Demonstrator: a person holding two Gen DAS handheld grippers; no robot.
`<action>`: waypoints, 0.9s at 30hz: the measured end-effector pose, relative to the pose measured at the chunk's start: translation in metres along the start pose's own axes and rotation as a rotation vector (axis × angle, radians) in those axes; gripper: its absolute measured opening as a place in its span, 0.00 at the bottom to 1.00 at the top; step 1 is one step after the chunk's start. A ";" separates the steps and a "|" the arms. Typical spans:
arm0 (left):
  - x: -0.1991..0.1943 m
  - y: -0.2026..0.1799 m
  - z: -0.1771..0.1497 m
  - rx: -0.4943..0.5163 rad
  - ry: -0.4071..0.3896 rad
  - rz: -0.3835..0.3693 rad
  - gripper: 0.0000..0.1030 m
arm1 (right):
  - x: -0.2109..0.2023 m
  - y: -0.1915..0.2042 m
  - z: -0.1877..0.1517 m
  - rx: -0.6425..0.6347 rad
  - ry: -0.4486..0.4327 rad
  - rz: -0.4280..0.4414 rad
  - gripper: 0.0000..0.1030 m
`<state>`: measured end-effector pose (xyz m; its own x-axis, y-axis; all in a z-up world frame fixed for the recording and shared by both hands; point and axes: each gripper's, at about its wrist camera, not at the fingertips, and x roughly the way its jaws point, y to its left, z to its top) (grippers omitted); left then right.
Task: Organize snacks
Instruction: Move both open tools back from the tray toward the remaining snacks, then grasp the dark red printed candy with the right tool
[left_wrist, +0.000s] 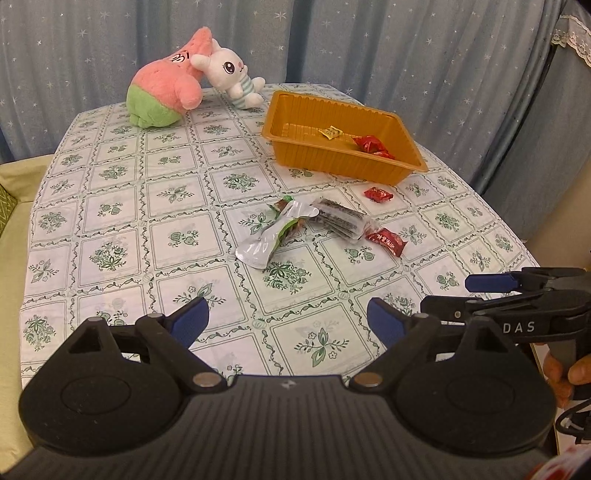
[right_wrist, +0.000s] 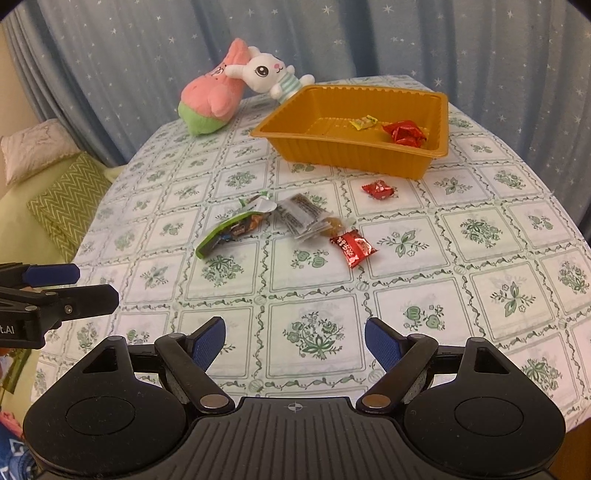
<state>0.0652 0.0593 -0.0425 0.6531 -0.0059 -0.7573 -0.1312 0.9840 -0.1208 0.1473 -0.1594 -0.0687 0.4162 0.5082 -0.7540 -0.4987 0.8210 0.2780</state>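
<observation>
A table under a cloth of green floral squares fills both views, with a star-dotted blue curtain behind it. At the far edge a pink and green plush lies tipped over, and a white rabbit leans against it.

Just right of the toys sits the tray, orange ribbed plastic, long side running across the table. It holds a yellow sweet and a clump of red wrappers at its right end.

The loose snacks lie near mid-table, in front of the tray. A green pack, silver-backed, lies with its long axis on a diagonal, upper end towards the tray. Touching its right side is a clear pack of dark strips, slanting the other way. Just beside that lies a red bar, and nearer the tray, apart from the others, a small red sweet.

Both grippers hover over the near edge, tilted down at the snacks. The left gripper is spread wide with nothing between its blue pads. The right gripper likewise gapes empty; a hand grips its handle.
</observation>
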 end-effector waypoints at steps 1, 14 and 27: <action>0.002 0.000 0.001 -0.001 0.002 -0.001 0.85 | 0.001 -0.001 0.001 -0.007 -0.005 0.000 0.81; 0.031 0.000 0.014 -0.022 0.028 0.017 0.76 | 0.029 -0.031 0.021 -0.084 -0.007 -0.023 0.67; 0.060 0.001 0.028 -0.042 0.065 0.056 0.73 | 0.074 -0.046 0.051 -0.213 0.012 -0.003 0.45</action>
<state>0.1253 0.0652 -0.0696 0.5946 0.0362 -0.8032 -0.1981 0.9748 -0.1027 0.2397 -0.1461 -0.1066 0.4097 0.5016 -0.7619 -0.6474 0.7483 0.1446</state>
